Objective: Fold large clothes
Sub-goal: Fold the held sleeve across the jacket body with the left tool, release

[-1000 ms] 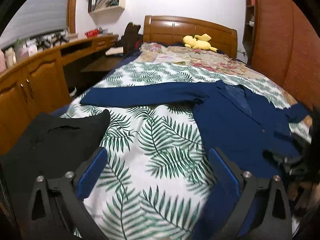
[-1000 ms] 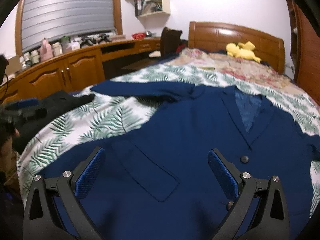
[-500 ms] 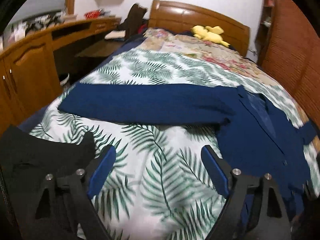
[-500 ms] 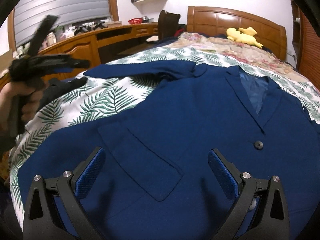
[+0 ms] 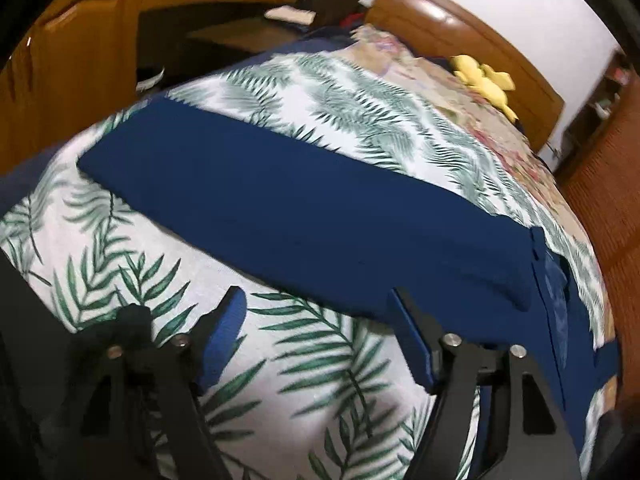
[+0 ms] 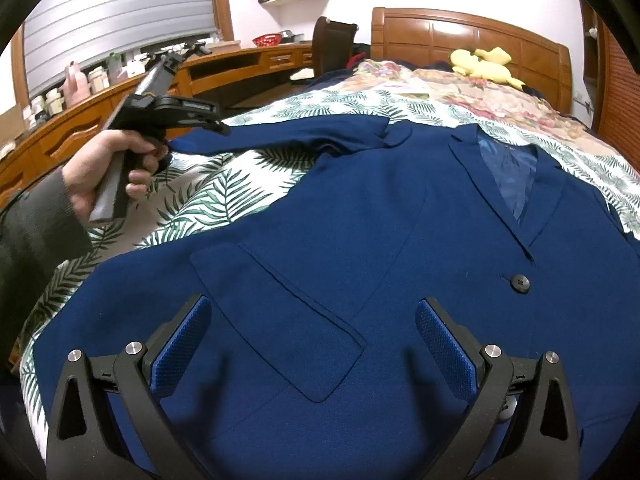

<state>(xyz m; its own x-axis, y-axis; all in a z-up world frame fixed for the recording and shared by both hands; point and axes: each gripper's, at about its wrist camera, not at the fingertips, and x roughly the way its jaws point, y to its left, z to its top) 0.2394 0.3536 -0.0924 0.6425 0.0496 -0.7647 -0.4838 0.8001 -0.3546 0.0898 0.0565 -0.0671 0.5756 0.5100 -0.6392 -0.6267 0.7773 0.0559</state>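
A navy blazer (image 6: 360, 208) lies flat, front up, on the leaf-print bedspread (image 6: 208, 200). Its left sleeve (image 5: 304, 204) stretches straight out across the bed. My left gripper (image 5: 320, 320) hovers at the sleeve's near edge, tilted, its jaws closing. Only bedspread and the sleeve's hem show between its blue pads (image 5: 224, 332), and they press on nothing. The right wrist view shows a hand (image 6: 108, 172) holding this left gripper (image 6: 208, 120) beside the sleeve's cuff end. My right gripper (image 6: 312, 340) stands open, low over the blazer's pocket flap (image 6: 280, 320), with cloth below its fingers but not pinched.
A black garment (image 5: 28, 360) lies at the bed's near left corner. A yellow plush toy (image 6: 484, 64) rests by the wooden headboard (image 6: 460, 32). Wooden desk and cabinets (image 6: 80, 120) with bottles line the left wall, and a chair (image 6: 332, 44) stands beside the bed.
The left gripper has swung forward and down to the sleeve, rolled sideways, and its jaws have narrowed. The right gripper dropped slightly over the blazer, then held still.
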